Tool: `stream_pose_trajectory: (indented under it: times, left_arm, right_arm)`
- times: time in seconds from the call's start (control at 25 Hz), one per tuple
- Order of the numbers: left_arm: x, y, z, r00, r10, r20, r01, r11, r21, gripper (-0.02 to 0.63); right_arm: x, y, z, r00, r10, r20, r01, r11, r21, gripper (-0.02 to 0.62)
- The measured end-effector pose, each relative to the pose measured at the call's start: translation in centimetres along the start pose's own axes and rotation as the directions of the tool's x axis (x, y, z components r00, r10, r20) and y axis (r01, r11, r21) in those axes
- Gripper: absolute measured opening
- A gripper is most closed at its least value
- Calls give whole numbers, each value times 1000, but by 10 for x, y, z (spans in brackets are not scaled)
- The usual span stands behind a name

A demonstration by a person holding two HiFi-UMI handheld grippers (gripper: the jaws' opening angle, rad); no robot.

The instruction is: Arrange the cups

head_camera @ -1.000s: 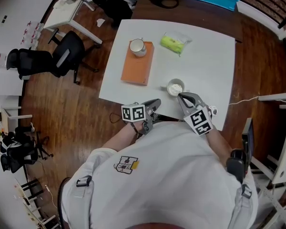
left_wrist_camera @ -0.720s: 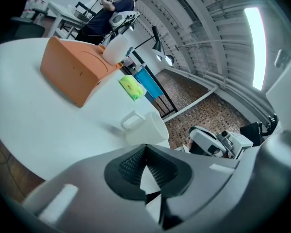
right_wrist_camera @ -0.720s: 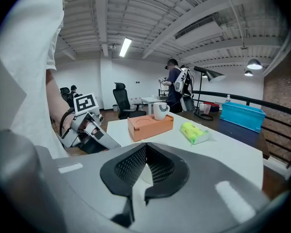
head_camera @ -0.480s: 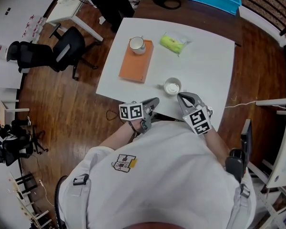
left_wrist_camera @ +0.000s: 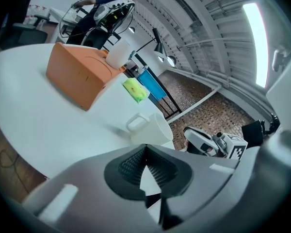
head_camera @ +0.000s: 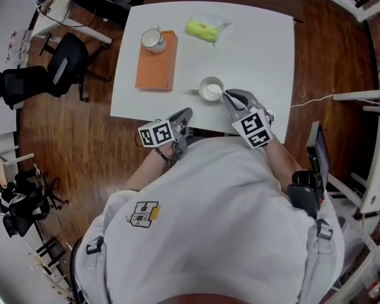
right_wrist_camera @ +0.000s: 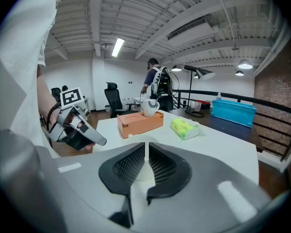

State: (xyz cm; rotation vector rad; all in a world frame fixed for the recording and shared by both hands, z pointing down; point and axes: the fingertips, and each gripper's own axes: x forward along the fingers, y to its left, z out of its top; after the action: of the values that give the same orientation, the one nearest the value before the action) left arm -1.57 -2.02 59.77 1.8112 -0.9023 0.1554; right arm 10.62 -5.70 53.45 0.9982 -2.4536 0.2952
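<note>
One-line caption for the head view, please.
Left gripper and right gripper, both shut, at the table edge; near cup beside the right one, far cup atop the orange box.

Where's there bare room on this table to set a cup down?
Widest: the table's right half, between the green packet and the right edge. A narrower strip: between the orange box and the loose cup. Crowded: the near edge, around that cup and the right gripper.

the near white cup (right_wrist_camera: pixel 144 174) is mostly hidden behind the jaws of the right gripper (right_wrist_camera: pixel 146 145); the far cup (left_wrist_camera: pixel 119 55) on the orange box (left_wrist_camera: pixel 77 76) looks blurred, handle seemingly unseen
</note>
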Motion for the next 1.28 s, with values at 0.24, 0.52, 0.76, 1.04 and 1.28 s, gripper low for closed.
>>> stream_pose_trajectory:
  times: [0.24, 0.52, 0.76, 1.04, 1.28]
  left_arm:
    - [-1, 15, 4, 996, 72, -51, -62, 983, 171, 2]
    - [2, 22, 6, 994, 42, -96, -20, 976, 218, 69]
    - [-6, 35, 8, 991, 57, -119, -30, 976, 218, 77]
    - [-30, 62, 15, 989, 86, -121, -62, 980, 189, 77]
    - [-38, 72, 20, 986, 68, -155, -36, 979, 202, 77]
  right_arm:
    - [24, -2, -26, 986, 126, -111, -130, 991, -31, 332]
    - [72, 13, -41, 963, 165, -214, -206, 961, -185, 561]
    - [108, 15, -47, 972, 71, -224, -119, 971, -208, 520]
    - [117, 10, -40, 971, -109, -211, 89, 991, -99, 494]
    - [118, 11, -40, 943, -236, -233, 241, 971, -9, 492]
